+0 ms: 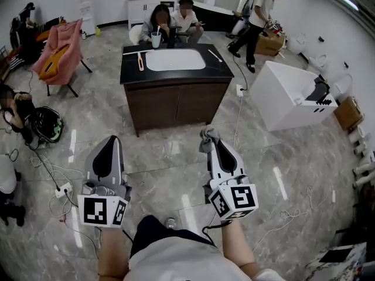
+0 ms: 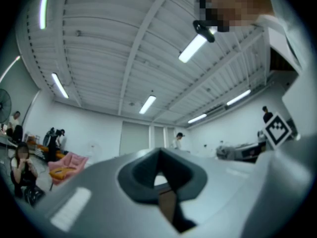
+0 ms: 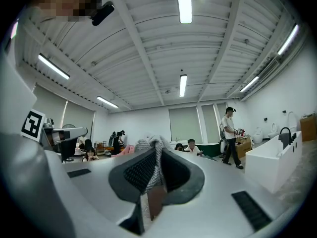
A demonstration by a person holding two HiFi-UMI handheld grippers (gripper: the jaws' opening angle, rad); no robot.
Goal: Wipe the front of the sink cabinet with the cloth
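Observation:
The sink cabinet [image 1: 176,101] stands ahead in the head view, dark brown doors under a black top with a white basin [image 1: 175,60]. My right gripper [image 1: 209,139] is shut on a grey cloth [image 1: 207,137], well short of the cabinet front. In the right gripper view the cloth [image 3: 150,151] bunches between the closed jaws of the right gripper [image 3: 154,168]. My left gripper [image 1: 110,151] is held level with it, jaws shut and nothing in them; the left gripper view shows the left gripper [image 2: 159,171] pointing up at the ceiling.
Two seated people [image 1: 173,21] are behind the cabinet, a cup [image 1: 156,39] on its top. A white tub [image 1: 290,93] stands to the right with a standing person [image 1: 258,16] beyond. A pink-draped chair [image 1: 60,54] sits left. Cables and a power strip [image 1: 61,190] lie on the floor.

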